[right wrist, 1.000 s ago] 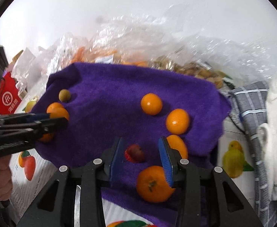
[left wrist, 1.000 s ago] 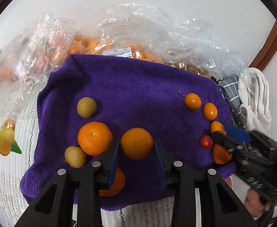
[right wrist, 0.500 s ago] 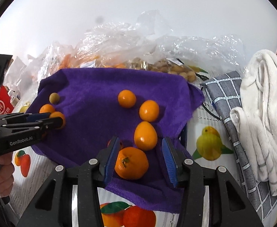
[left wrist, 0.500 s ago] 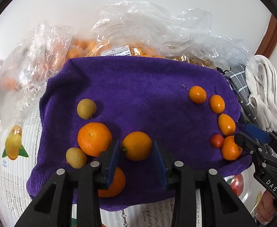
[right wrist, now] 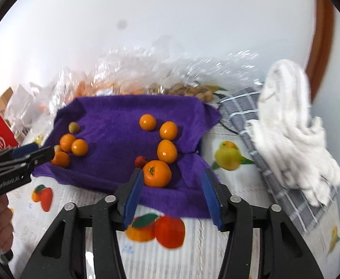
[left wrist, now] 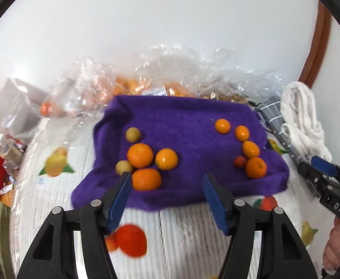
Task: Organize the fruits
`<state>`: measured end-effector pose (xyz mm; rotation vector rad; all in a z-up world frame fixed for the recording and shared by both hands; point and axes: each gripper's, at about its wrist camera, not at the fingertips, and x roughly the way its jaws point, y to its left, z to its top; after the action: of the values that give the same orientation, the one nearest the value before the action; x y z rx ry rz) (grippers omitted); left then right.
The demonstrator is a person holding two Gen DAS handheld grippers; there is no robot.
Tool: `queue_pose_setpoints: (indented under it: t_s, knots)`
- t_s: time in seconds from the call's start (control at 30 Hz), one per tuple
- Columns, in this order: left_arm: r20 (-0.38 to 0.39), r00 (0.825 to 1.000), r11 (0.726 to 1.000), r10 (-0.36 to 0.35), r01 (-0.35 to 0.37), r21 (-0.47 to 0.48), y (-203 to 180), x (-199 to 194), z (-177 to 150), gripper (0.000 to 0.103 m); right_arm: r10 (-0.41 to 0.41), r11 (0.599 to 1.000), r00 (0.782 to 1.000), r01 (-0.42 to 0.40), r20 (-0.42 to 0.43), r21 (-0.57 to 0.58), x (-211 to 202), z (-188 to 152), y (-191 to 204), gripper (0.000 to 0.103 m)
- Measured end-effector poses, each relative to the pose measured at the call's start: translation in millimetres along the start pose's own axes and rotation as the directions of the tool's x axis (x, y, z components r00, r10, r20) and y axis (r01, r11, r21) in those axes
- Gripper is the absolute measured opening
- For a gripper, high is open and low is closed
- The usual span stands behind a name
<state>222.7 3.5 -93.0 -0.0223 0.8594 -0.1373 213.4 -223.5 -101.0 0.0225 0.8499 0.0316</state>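
Both claws are opening and empty: the left gripper (left wrist: 166, 180) spreads its blue pads over the purple towel's (left wrist: 181, 121) near edge, the right gripper (right wrist: 170, 177) likewise. At the towel's nine o'clock sit three oranges (left wrist: 139, 155) and two small tan fruits (left wrist: 133, 134). At three o'clock sit five orange fruits (left wrist: 256, 167) and one small red fruit (left wrist: 240, 161).

Left wrist view: looks forward and down from near the worktop's front edge, close, toward the purple towel (left wrist: 181, 121) and wall. Right wrist view: same heading, offset rightward. Shared: towel, both fruit groups, white cloth (right wrist: 290, 125). Each view catches the other gripper.
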Motion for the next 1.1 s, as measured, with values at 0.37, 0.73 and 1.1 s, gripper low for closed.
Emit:
queue_pose_setpoints:
  t_s: [0.37, 0.73, 1.1]
  knots:
    - [0.172, 0.985, 0.999, 0.035, -0.039, 0.018, -17, -115, -48, 0.093, -0.037, 0.999, 0.995, 0.034, 0.096, 0.036, -109, -42, -8, 0.082]
    - [0.273, 0.961, 0.997, 0.053, -0.068, 0.046, -40, -185, -80, 0.103, -0.068, 0.997, 0.983, 0.059, 0.171, 0.054, -172, -81, -8, 0.103]
    - [0.295, 0.955, 0.998, 0.03, -0.044, 0.04, -52, -203, -91, 0.103, -0.068, 0.997, 0.98, 0.059, 0.185, 0.054, -200, -99, -11, 0.103]
